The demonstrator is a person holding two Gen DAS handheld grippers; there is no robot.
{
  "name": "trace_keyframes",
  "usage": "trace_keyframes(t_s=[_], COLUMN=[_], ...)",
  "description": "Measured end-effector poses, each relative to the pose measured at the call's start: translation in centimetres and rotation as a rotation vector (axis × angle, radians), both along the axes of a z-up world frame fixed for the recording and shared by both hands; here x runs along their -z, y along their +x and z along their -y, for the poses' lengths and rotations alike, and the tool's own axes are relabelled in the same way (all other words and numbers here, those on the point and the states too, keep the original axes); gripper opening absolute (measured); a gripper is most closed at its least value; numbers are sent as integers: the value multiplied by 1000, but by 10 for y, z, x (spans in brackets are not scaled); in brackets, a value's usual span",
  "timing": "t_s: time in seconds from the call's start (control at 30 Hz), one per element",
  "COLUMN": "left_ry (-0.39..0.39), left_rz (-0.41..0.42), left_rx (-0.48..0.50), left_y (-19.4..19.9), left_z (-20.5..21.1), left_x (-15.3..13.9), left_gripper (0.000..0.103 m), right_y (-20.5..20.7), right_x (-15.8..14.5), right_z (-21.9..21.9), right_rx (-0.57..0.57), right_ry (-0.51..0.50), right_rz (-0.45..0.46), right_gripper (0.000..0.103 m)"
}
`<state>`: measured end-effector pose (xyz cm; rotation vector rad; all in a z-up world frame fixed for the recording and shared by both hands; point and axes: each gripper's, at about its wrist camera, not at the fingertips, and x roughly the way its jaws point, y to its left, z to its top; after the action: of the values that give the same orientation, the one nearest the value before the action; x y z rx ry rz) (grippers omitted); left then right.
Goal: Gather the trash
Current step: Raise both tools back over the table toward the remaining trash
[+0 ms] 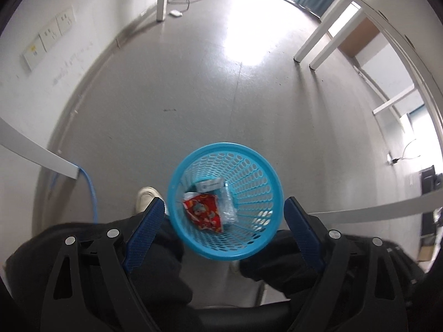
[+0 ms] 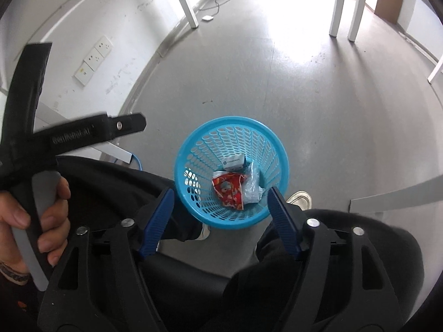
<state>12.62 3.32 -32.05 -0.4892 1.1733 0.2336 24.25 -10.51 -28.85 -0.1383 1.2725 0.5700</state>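
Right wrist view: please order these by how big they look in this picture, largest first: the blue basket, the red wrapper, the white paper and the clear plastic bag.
1. blue basket
2. red wrapper
3. clear plastic bag and white paper: they look about alike and partly overlap, so I do not rank them.

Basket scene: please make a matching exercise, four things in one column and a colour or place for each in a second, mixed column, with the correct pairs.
Things:
1. basket
2. snack wrapper
3. clear plastic bag
4. shoe

Descriptions:
A. red, lying in the basket
B. white, on the floor beside the basket
C. light blue, with holes in its wall
D. see-through, next to the red wrapper

Pairs: 1-C, 2-A, 3-D, 4-B
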Motion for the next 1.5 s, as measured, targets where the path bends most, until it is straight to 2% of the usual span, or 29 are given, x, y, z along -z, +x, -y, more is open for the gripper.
trace_keyframes(t_s=[0.13, 0.23, 0.37, 0.57, 0.67, 0.83, 0.9, 1.13, 1.33, 1.5], left_ry=[9, 53, 44, 145, 130, 213, 227, 185, 233, 244], left_rz=[63, 133, 200, 328, 427, 604, 648, 744, 799, 814], left_rx=[-11, -9, -34, -43, -51, -9, -13, -40, -43, -42], left_y=[-27, -51, -78, -108, -122, -143, -146, -139, -132, -124], left_z=[7, 12, 11, 20, 25, 41, 40, 40, 37, 30], left_x=[-24, -48, -71, -114, -145, -203, -222, -267, -302, -319], left_gripper=[86, 86, 86, 86, 86, 87, 87, 87, 87, 87], right_y=[-18, -33, -54, -81, -89, -99, -100, -89, -73, -59], right_x=[-26, -46, -69, -111, -137, -181, -197, -243, -262, -274], right_z=[8, 15, 20, 29, 38, 41, 43, 36, 22, 14], right_rx=[-12, -30, -65, -83, -74, -65, -59, -24, 0, 8], right_ry=[3, 23, 50, 108, 199, 258, 276, 327, 353, 359], right_rz=[62, 108, 165, 310, 369, 505, 553, 655, 679, 700], right_gripper=[72, 74, 77, 78, 78, 78, 78, 78, 78, 78])
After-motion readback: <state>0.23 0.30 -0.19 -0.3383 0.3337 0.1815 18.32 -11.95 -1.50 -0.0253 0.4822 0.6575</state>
